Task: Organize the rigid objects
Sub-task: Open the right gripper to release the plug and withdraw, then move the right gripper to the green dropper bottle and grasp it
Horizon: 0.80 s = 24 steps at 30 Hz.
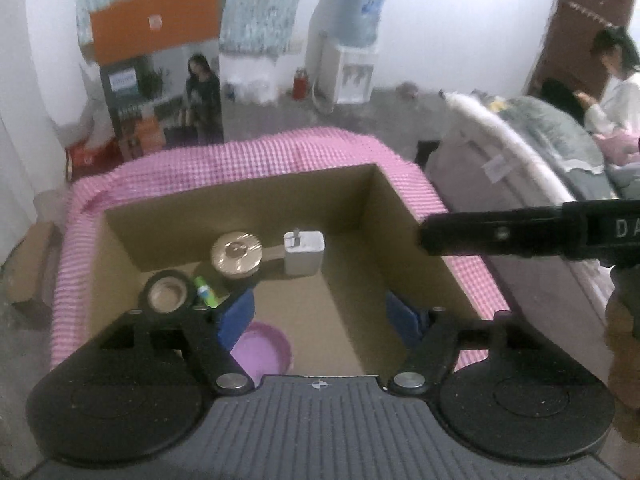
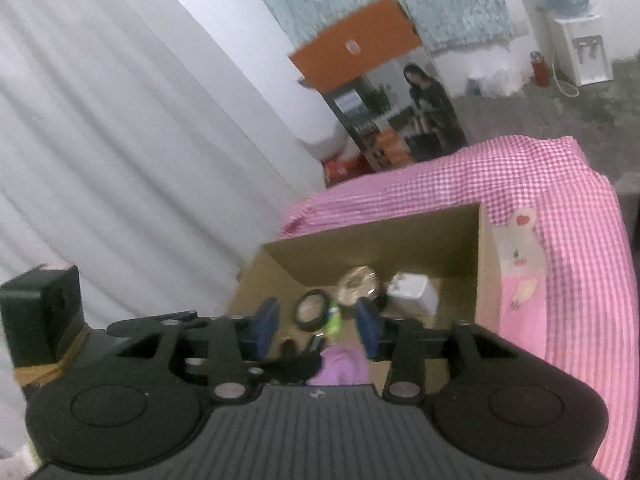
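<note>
Left gripper point(image 1: 320, 316) fills the bottom of its frame, blue fingers point(image 1: 237, 320) spread wide, nothing between them. Right gripper point(image 2: 316, 328) likewise at lower centre of its view, jaws parted more narrowly, gripping nothing. No earlier view to compare.

Count inside the cardboard box point(image 1: 400, 216): five things.
- One purple bowl point(image 1: 262, 350), near side, lower centre.
- One black tape roll point(image 1: 168, 292), left of centre.
- One green tube point(image 1: 206, 292), just beside the roll on its right.
- One round gold-lidded jar point(image 1: 237, 255), by the far wall.
- One white plug adapter point(image 1: 303, 253), right of the jar, apart from it.

Box floor right of the bowl is bare cardboard, open room there. Box sits on a pink checked cloth point(image 1: 248, 160); the cloth shows on the left, far and right sides of the box.

The right gripper's black arm point(image 1: 520, 234) crosses the right edge of the left view, above the box's right wall.
</note>
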Motion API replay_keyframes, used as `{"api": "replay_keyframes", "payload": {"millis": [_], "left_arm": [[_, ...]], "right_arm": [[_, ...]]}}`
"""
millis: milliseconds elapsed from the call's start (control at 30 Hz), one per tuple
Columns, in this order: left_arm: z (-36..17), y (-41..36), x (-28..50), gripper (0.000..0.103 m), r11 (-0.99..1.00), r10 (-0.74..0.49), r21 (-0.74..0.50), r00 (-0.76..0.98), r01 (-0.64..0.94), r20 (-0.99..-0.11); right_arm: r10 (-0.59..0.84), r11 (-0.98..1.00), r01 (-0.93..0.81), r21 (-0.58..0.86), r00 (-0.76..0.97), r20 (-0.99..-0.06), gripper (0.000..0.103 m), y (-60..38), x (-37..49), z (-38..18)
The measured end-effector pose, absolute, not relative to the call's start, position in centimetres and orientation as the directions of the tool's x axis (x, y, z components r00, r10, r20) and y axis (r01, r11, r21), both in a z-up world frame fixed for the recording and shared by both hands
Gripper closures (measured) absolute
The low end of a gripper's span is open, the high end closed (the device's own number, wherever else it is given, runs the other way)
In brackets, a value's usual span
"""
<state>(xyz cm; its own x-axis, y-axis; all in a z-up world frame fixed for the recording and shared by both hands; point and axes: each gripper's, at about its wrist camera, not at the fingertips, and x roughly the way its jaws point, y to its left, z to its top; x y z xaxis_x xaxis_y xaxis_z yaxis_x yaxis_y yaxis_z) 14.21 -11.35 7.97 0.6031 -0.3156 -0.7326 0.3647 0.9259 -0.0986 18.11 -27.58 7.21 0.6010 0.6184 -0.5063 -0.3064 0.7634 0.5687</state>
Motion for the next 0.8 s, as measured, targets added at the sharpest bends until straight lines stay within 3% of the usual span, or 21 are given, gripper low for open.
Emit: {"api": "replay_keyframes", "payload": {"millis": [300,500,800], "left_arm": [[5.9,-6.6,5.6,0.026,0.925,-0.297,-0.033,0.664,0.379,-0.687],[1.5,-5.5,3.4,0.028,0.93,-0.289,-0.047,0.647,0.365,-0.706],[-3.1,-4.6,4.2,0.044,0.933,-0.247,-0.005,0.629,0.36,-0.737]], "right_arm": [[0.684,0.679,-0.312,0.664,0.598,-0.419,0.053,-26.3,9.7,4.5],[0.678,0.72,-0.362,0.592,0.55,-0.488,0.053,-21.1,8.0,1.8],[0.62,0.784,-0.426,0.452,0.504,-0.601,0.055,-14.7,9.4,-1.1]]}}
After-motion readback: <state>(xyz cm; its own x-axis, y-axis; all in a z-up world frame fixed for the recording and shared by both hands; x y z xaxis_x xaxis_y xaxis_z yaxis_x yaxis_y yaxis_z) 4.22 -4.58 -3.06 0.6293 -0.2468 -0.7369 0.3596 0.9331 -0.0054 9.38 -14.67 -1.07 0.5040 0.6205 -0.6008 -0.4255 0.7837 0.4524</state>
